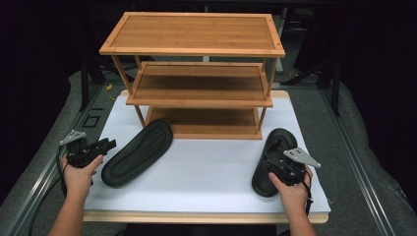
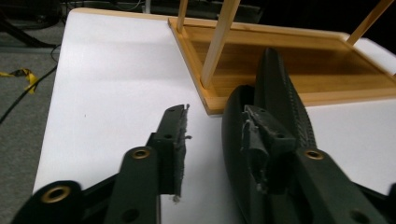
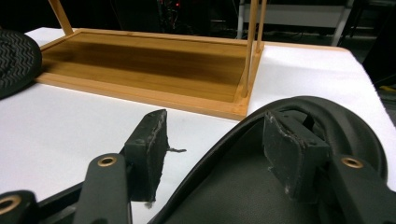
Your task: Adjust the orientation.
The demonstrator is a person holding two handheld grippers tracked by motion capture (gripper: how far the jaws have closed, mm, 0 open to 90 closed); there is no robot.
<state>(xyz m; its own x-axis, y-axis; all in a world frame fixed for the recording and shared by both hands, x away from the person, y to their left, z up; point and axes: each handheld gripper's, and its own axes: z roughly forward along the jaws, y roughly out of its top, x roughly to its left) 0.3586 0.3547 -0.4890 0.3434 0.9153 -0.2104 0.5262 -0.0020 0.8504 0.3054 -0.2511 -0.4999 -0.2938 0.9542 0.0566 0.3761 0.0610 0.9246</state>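
Now right claw (image 3: 219, 154) astride slipper (image 3: 261, 186) rim

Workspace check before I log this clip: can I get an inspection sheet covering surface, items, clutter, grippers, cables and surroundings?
Surface: white table top, wooden rim.
Job's things: three-tier bamboo rack; left slipper sole up; right slipper sole down.
Clutter: nothing seen.
Grippers: left hand-held gripper open, one jaw at the left slipper's edge; right hand-held gripper open, straddling the right slipper's rim.
Cables: one trailing from each gripper.
Surroundings: grey floor, dark background.
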